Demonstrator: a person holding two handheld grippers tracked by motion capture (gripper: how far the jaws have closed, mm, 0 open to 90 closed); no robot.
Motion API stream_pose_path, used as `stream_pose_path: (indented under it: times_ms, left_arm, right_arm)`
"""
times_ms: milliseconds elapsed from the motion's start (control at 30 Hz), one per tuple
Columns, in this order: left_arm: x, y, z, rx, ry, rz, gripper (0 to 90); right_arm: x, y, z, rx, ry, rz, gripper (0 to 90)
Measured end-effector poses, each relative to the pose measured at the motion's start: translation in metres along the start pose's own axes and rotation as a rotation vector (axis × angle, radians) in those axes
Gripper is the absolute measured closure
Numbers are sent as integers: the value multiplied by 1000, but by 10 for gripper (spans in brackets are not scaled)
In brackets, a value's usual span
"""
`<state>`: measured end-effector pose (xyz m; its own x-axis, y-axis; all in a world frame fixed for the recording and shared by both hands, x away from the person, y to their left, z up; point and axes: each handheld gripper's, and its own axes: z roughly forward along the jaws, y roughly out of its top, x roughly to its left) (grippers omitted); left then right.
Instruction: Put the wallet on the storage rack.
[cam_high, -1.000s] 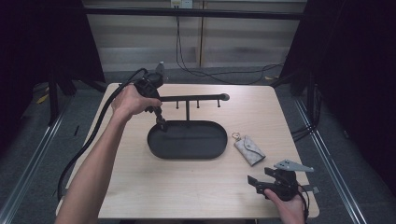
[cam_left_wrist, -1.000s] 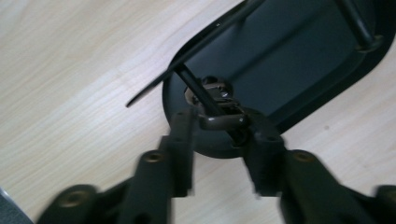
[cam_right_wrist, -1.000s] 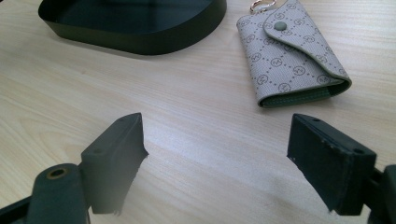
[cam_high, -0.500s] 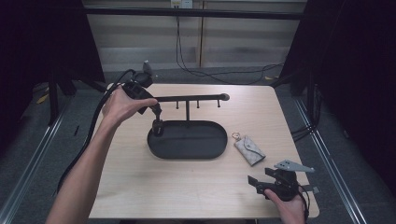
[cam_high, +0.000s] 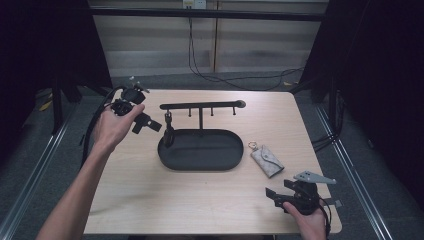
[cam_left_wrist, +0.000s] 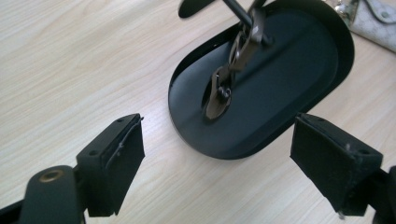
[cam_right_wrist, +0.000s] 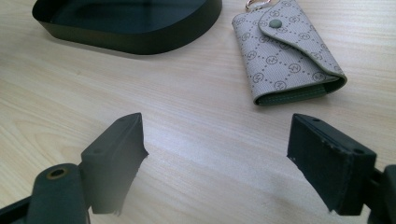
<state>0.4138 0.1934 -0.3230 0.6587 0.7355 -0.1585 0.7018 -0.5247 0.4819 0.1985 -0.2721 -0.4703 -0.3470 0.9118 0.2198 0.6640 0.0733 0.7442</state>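
A black oval tray (cam_high: 200, 162) with a T-shaped hanger bar (cam_high: 200, 105) stands mid-table. A dark keychain (cam_high: 168, 131) hangs from the bar's left hook down into the tray; in the left gripper view the keychain (cam_left_wrist: 231, 70) dangles over the tray (cam_left_wrist: 299, 84). My left gripper (cam_high: 150, 125) is held above the table just left of the tray, open and empty; its jaws stand wide apart. A beige patterned key pouch (cam_high: 266, 160) lies right of the tray. My right gripper (cam_high: 274, 195) rests open near the front right, with the pouch (cam_right_wrist: 289, 51) ahead of it.
The wooden table (cam_high: 125, 195) has bare room at the front left and along the right side. A cable (cam_high: 95, 127) trails from the left gripper off the table's left edge. Dark floor and metal rails surround the table.
My left gripper has drawn back to the left from the hanger, leaving the keychain hanging on the left hook. The right gripper has stayed still.
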Motion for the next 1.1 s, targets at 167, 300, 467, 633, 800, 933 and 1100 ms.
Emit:
stream_pose_path:
  times_ms: [167, 300, 467, 633, 800, 933, 1100]
  left_arm:
    - [9, -21, -5, -39, -21, 8, 182]
    - [13, -40, -12, -102, -2, -17, 190]
    - [15, -60, -15, -135, 25, -32, 165]
    - [11, -76, -14, -160, 34, -6, 225]
    - [5, -93, -12, -209, 41, 16, 227]
    - [1, -108, -7, -224, 35, 20, 228]
    - [-2, -127, -4, -251, 45, 0, 235]
  right_arm:
    - [-1, 1, 1, -2, -4, 14, 184]
    - [0, 1, 2, 1, -5, 15, 185]
    - [0, 1, 0, -13, -13, 14, 185]
    - [0, 0, -2, -19, -12, 10, 185]
    - [1, 0, -2, -21, -11, 7, 185]
    - [1, 0, -2, -24, -13, 8, 185]
    - [0, 0, -2, -25, -12, 16, 185]
